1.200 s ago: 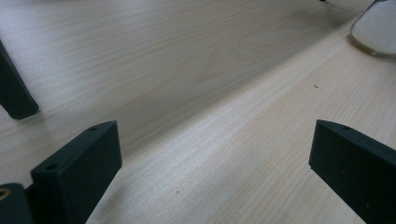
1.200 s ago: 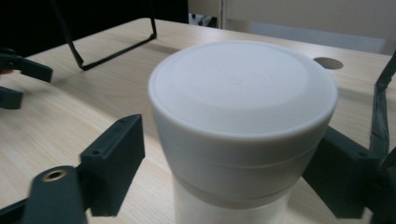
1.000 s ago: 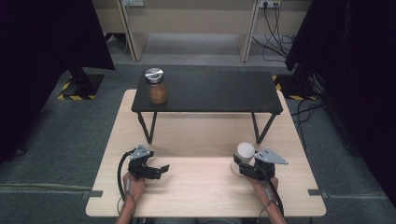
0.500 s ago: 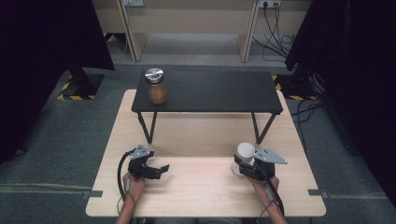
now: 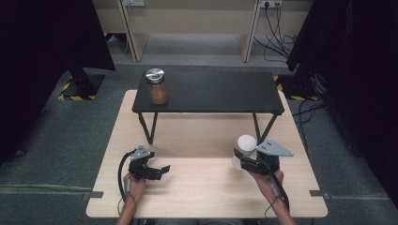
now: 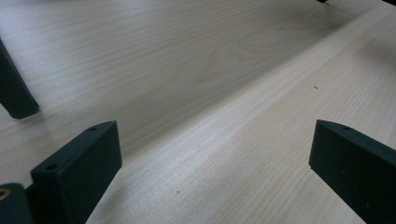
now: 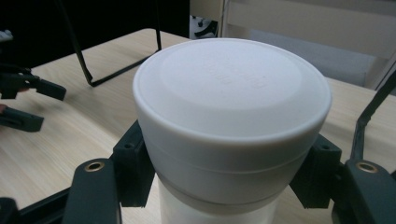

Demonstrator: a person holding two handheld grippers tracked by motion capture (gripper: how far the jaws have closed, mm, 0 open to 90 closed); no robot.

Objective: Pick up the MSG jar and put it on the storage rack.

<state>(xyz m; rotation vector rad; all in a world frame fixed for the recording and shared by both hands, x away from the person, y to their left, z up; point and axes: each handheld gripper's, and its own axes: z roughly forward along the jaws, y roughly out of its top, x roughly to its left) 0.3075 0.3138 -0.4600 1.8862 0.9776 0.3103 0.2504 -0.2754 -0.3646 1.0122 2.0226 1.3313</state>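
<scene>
In the lower right of the high view I see my right hand-held gripper [image 5: 246, 162] clamped on a white container [image 5: 245, 149] with a wide white lid. In the right gripper view that white container [image 7: 231, 126] sits in the middle of the frame, upright, with a black jaw pressed against each side just beneath the lid's rim. My left hand-held gripper [image 5: 158, 171] is at the lower left of the high view, low over the light wooden bench [image 5: 202, 136], its jaws spread apart with nothing between them; the left gripper view shows bare wood grain in that gap. Toward the top of the high view a small black table [image 5: 220, 91] stands on the bench, and a brown jar [image 5: 157, 87] with a silver lid sits at its left end, well apart from both grippers.
</scene>
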